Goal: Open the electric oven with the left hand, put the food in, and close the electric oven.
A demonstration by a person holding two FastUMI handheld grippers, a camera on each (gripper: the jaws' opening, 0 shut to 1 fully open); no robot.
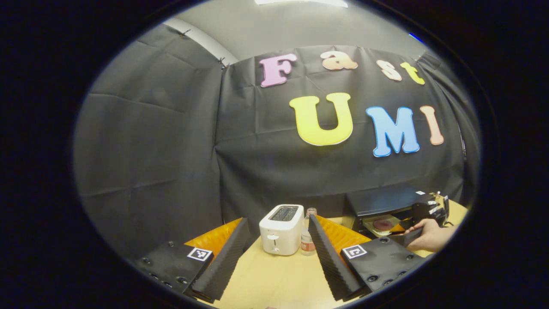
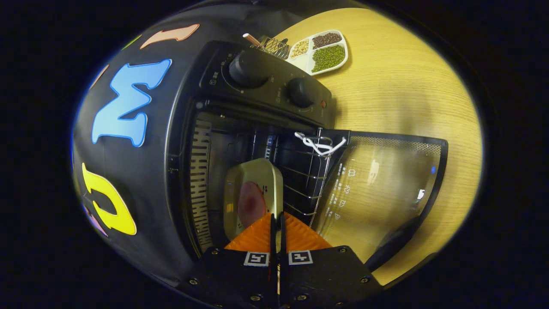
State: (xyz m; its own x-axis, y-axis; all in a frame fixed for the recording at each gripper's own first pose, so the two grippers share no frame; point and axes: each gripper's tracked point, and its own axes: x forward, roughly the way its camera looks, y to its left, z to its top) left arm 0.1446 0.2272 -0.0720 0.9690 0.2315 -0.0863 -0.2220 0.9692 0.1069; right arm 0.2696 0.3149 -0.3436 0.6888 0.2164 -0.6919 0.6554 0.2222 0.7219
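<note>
Right gripper [image 2: 277, 223]: fingers pressed together on the near rim of a pale plate [image 2: 253, 189] that carries a dark red round of food [image 2: 251, 204]. The plate sits inside the cavity of the electric oven [image 2: 240, 141], on its wire rack [image 2: 306, 180]. The oven's glass door [image 2: 381, 184] hangs fully open beside the cavity, with a white tie [image 2: 319, 146] knotted to the rack at the hinge side. Two control knobs [image 2: 274, 79] sit on the oven's panel. Beyond the oven, on the wooden table [image 2: 403, 86], lies a divided tray of beans and grains [image 2: 321, 51], just beside a small wire holder [image 2: 272, 45].

Left gripper [image 1: 279, 253]: fingers spread wide apart, holding nothing, well away from the oven [image 1: 381, 206]. Between them and beyond stand a white toaster [image 1: 282, 229] and, touching its oven-ward side, a small bottle [image 1: 307, 240]. At the oven's open front, a hand [image 1: 429, 236] holds the other gripper.
</note>
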